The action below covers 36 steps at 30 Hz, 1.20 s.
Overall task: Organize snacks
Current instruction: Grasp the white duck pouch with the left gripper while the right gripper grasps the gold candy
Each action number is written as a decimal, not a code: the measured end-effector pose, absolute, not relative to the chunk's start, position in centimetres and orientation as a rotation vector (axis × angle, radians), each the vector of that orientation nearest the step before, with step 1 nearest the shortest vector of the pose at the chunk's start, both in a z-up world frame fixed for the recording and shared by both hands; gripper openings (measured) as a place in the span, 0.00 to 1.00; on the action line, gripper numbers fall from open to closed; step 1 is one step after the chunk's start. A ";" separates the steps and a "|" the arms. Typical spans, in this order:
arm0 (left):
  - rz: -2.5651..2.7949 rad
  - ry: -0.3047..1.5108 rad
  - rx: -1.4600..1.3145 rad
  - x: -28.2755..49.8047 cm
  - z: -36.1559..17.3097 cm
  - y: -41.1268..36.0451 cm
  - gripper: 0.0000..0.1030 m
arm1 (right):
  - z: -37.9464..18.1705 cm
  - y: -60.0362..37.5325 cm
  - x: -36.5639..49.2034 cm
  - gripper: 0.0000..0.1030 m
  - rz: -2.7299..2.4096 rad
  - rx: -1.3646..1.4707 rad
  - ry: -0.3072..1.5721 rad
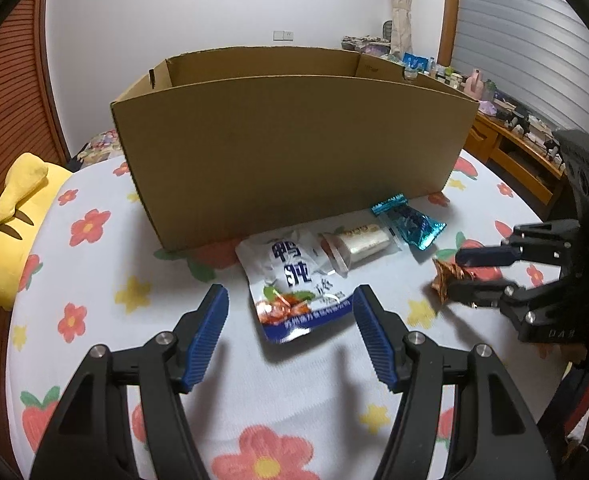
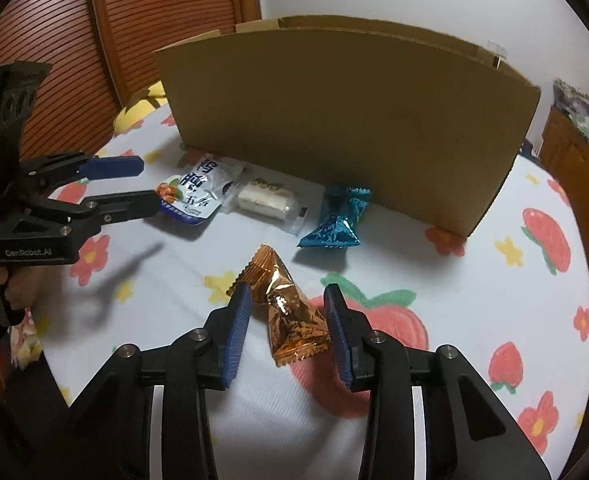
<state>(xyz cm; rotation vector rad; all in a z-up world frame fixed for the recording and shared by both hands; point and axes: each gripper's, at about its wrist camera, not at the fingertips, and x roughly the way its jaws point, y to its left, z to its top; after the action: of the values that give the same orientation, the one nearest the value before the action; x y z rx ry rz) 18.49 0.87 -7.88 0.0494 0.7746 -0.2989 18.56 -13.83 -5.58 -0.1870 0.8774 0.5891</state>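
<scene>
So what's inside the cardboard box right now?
Only the upper inner walls of the cardboard box show, bare cardboard. Its front wall hides the floor, so any snacks already inside can't be seen in either view.

the left gripper (image 1: 290,312) hangs wide open over a white snack pouch (image 1: 290,280) before the cardboard box (image 1: 290,152).

The room reads dim and a little grainy through both my cameras, lit softly from above. My left gripper (image 1: 290,312) throws a faint shadow on the flowered cloth (image 1: 94,272) just below its fingers, and the cardboard box (image 1: 290,152) shades the cloth at its foot. Foil on the orange packet (image 2: 290,312) and the blue packet (image 2: 334,220) in front of the box catches small glints. Fisheye bending bows the box's top edge, and black vignette fills the corners. Fine print is soft.
</scene>
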 end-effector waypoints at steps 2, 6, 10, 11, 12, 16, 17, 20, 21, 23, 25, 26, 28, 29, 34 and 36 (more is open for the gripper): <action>-0.293 0.774 0.061 19.0 -7.7 0.6 0.63 | -5.7 -14.0 18.3 0.23 0.589 -0.189 0.868; -0.279 0.786 0.085 20.1 -7.9 0.1 0.63 | -5.4 -14.3 17.6 0.19 0.572 -0.183 0.849; -0.277 0.828 0.069 21.5 -8.6 -0.2 0.63 | -5.5 -15.2 16.8 0.19 0.532 -0.184 0.844; -0.276 0.841 0.061 21.9 -8.8 -0.2 0.63 | -5.6 -15.5 16.7 0.19 0.527 -0.178 0.845; -0.275 0.850 0.057 22.1 -9.0 -0.3 0.63 | -5.7 -15.7 16.6 0.19 0.524 -0.169 0.843; -0.260 0.880 0.049 23.0 -9.8 -0.6 0.63 | -6.0 -16.2 16.2 0.20 0.517 -0.160 0.845; -0.259 0.887 0.049 23.1 -9.9 -0.7 0.63 | -6.0 -16.2 16.1 0.20 0.516 -0.161 0.844; -0.246 0.895 0.058 23.6 -10.2 -0.8 0.65 | -6.1 -15.9 16.3 0.21 0.511 -0.172 0.843; -0.243 0.895 0.061 23.6 -10.3 -0.9 0.66 | -6.1 -15.7 16.4 0.21 0.510 -0.173 0.843; -0.234 0.891 0.062 23.8 -10.3 -0.9 0.67 | -6.2 -15.5 16.4 0.21 0.508 -0.180 0.841; -0.226 0.888 0.072 23.9 -10.3 -1.0 0.68 | -6.2 -15.3 16.5 0.21 0.504 -0.189 0.839; -0.223 0.882 0.077 23.9 -10.4 -1.1 0.69 | -6.3 -15.2 16.4 0.21 0.503 -0.192 0.838; -0.220 0.871 0.079 23.8 -10.5 -1.3 0.69 | -6.3 -15.0 16.3 0.21 0.498 -0.200 0.835; -0.223 0.871 0.079 23.8 -10.5 -1.3 0.69 | -6.3 -15.0 16.3 0.21 0.498 -0.202 0.834; -0.261 0.861 0.093 22.7 -10.5 -1.3 0.57 | -6.4 -15.1 16.4 0.21 0.497 -0.201 0.833; -0.287 0.858 0.108 22.0 -10.5 -1.3 0.56 | -6.4 -15.1 16.4 0.21 0.498 -0.201 0.833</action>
<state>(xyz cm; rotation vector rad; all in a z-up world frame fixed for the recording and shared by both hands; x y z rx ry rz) 22.00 -1.32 -10.52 0.1084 0.8582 -0.2868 16.40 -15.13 -6.38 -0.2009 0.8334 0.4979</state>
